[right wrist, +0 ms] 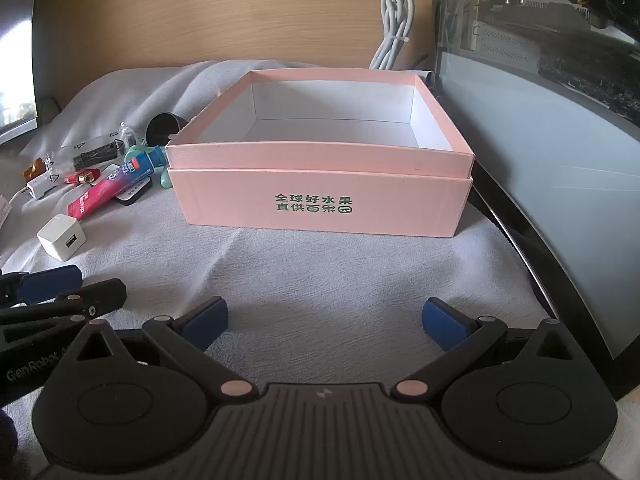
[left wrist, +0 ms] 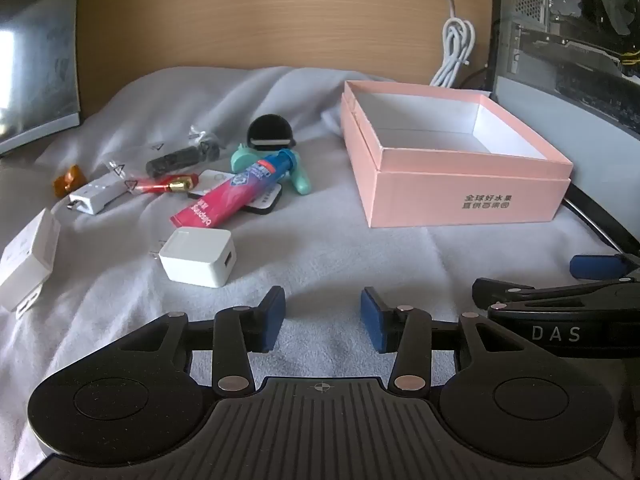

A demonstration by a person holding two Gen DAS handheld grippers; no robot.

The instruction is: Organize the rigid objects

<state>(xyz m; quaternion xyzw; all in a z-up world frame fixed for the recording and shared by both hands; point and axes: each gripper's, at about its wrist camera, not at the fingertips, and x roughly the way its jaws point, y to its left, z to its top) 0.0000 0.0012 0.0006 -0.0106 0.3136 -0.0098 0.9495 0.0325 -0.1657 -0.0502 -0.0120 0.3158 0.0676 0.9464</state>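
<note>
Both tongs [left wrist: 322, 318] [right wrist: 324, 322] spread, empty; charger [left wrist: 198, 258] near left, pink box [right wrist: 320, 204] ahead.

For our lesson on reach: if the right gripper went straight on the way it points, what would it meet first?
Probably the near wall of the pink box. The right gripper is open and only bare white cloth lies between, though depth is uncertain.
</note>
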